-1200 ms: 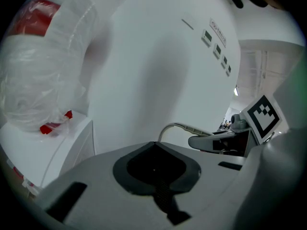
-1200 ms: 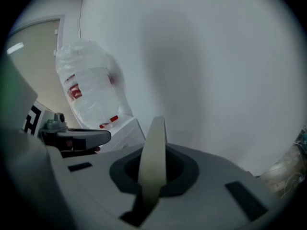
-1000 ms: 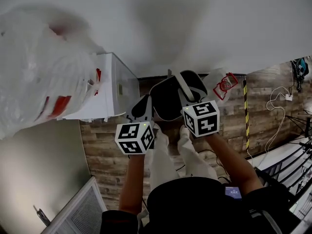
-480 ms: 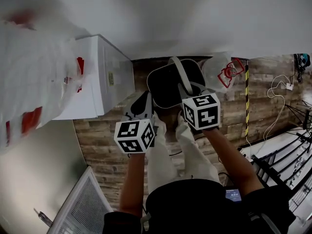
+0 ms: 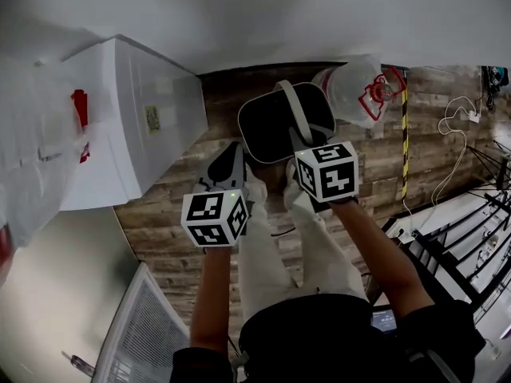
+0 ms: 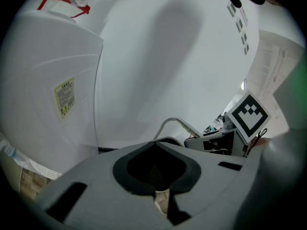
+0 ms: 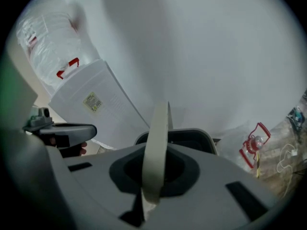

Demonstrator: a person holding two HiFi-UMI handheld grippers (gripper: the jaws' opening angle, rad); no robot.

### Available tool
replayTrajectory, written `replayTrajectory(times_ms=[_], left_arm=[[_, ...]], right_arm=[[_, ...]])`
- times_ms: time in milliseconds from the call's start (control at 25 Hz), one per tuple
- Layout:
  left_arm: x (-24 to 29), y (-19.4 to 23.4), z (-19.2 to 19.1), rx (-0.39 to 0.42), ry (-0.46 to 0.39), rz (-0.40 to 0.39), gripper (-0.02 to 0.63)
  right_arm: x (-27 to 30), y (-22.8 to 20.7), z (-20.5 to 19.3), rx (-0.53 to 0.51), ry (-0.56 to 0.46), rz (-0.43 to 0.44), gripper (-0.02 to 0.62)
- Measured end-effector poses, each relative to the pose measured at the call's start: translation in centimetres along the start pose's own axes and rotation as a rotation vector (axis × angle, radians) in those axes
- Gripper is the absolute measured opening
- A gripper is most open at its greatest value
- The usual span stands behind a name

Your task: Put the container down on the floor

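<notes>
The right tongs [image 7: 150, 188] are clamping the pale strap handle [image 7: 157, 143] of the container [image 5: 267, 122]. The strap is running up between the two jaws and arching over the container's dark inside. The left tongs [image 6: 160, 198] are sitting together, showing only a thin slit between the jaws and gripping nothing. In the head view they are pointing away just left of the right tongs, apart from the container.

The container, dark with a pale rim, is lying just beyond the right tongs over the wooden plank floor [image 5: 176, 214], close to the foot of the white wall [image 5: 263, 14]. Whether its base is touching the floor cannot be told.

To its left a tall white cabinet [image 5: 128, 126] bearing a small yellowish label [image 5: 152, 118] is standing against the wall. Just right of the container a clear plastic bag [image 5: 351, 94] with red print is resting on the floor. Nearer, the person's pale trousers [image 5: 315, 250] are showing below both tongs. A white slatted grille [image 5: 148, 333] is lying at the near left, and a yellow-and-black striped strip [image 5: 404, 134] is running along the floor at the right.
</notes>
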State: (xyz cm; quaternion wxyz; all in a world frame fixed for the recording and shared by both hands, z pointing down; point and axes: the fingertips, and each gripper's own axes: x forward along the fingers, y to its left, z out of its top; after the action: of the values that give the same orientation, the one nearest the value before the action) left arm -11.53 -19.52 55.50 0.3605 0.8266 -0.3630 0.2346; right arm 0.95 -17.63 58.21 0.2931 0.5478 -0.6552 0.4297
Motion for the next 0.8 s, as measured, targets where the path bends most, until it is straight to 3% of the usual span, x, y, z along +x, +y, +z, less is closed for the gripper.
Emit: replayTrajectory(times_ms=[440, 800], left_arm=[[4.0, 0.4, -5.9, -0.005, 0.093, -0.051, 0.017], [5.8, 1.2, -7.0, 0.006, 0.13, -0.069, 0.017]], right_arm=[[4.9, -2.7, -5.3, 0.067, 0.085, -0.022, 0.031], [7.6, -3.7, -6.8, 0.082, 0.115, -0.042, 0.031]])
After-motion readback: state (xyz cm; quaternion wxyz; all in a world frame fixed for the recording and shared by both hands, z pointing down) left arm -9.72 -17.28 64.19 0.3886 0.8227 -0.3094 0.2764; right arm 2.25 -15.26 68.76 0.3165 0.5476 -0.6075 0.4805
